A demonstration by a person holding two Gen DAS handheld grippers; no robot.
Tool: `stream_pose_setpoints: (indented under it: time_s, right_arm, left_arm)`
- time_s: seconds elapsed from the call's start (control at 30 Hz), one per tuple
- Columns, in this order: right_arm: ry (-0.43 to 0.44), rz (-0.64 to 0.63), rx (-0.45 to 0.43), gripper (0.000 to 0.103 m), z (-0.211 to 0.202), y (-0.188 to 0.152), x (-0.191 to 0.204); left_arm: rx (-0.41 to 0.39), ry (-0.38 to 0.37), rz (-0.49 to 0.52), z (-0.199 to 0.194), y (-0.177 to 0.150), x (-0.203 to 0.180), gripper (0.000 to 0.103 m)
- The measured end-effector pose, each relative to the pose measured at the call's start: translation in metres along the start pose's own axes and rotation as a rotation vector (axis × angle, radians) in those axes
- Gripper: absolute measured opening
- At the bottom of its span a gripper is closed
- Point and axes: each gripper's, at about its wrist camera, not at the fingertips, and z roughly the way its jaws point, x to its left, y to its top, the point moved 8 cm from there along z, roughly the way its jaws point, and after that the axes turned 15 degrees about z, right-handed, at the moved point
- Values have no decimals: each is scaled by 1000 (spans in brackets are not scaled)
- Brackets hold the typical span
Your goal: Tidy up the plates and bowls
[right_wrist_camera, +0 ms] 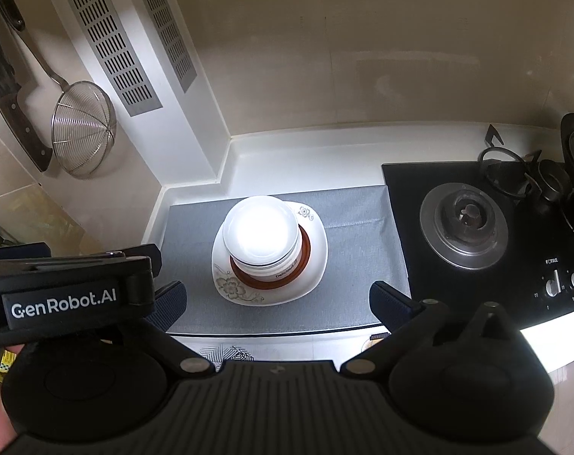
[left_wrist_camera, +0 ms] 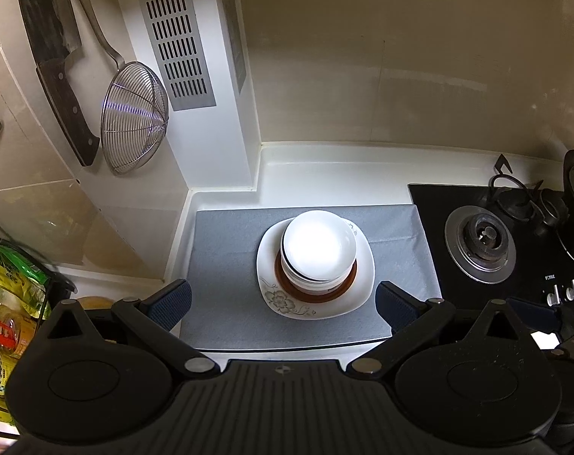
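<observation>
Left wrist view: a stack of white bowls [left_wrist_camera: 319, 250], round, smooth and glossy, with glare washing out the top bowl's inside, sits nested on a reddish-brown round dish [left_wrist_camera: 317, 291]. That dish rests on a white rounded-square plate [left_wrist_camera: 283, 303] painted with a pale flower and curling stems. The plate lies on a grey matte mat [left_wrist_camera: 226, 250] with a fine weave, spread over the white bench [left_wrist_camera: 324, 167].

The whole stack sits just ahead of the left hand-held gripper [left_wrist_camera: 283, 301], centred between its two fingers and apart from both. Its jaws are spread wide and hold nothing; the finger pads [left_wrist_camera: 171, 303] are dark blue with a ribbed texture.

In the right wrist view the same bowls [right_wrist_camera: 264, 233] stand ahead and slightly left of the right hand-held gripper [right_wrist_camera: 277, 301], whose jaws also stand wide apart and empty. One bowl's side carries the printed word "Delicious". The brown dish [right_wrist_camera: 305, 250] and flowered plate [right_wrist_camera: 233, 288] show beneath, and the plate's far corner bears a second flower. The left hand-held gripper's black body, labelled "GenRobot.AI", crosses just left of the right one, over the mat [right_wrist_camera: 355, 235].

To the right of both grippers lies a black glass gas hob [right_wrist_camera: 465, 227] with a round metal burner ring and two knobs. On the wall to the left hang a wire mesh skimmer [left_wrist_camera: 135, 117] and a cleaver [left_wrist_camera: 55, 60] with a dark riveted handle, beside a slotted metal vent panel [left_wrist_camera: 173, 34].
</observation>
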Motion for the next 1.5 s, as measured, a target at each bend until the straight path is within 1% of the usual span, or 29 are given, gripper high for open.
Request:
stream_pose_setpoints:
  time_s: [0.37,0.73,1.0,1.5]
  right_arm:
    - [7,2,-3,102,-1,-1,-2]
    - [5,3,-1,102,-2,-2,-4]
    - [5,5,-3,102,-3,-4,-4]
    - [-7,2,5,102,-2,-9,-4]
  left_arm:
    - [-14,1,11,-2,-1,-2,103]
    - [-14,-21,15,-2,-3,-4,103]
    - [-19,-19,22,-3,-4,-6,103]
    - [-7,-30,20,0,-9,-7,103]
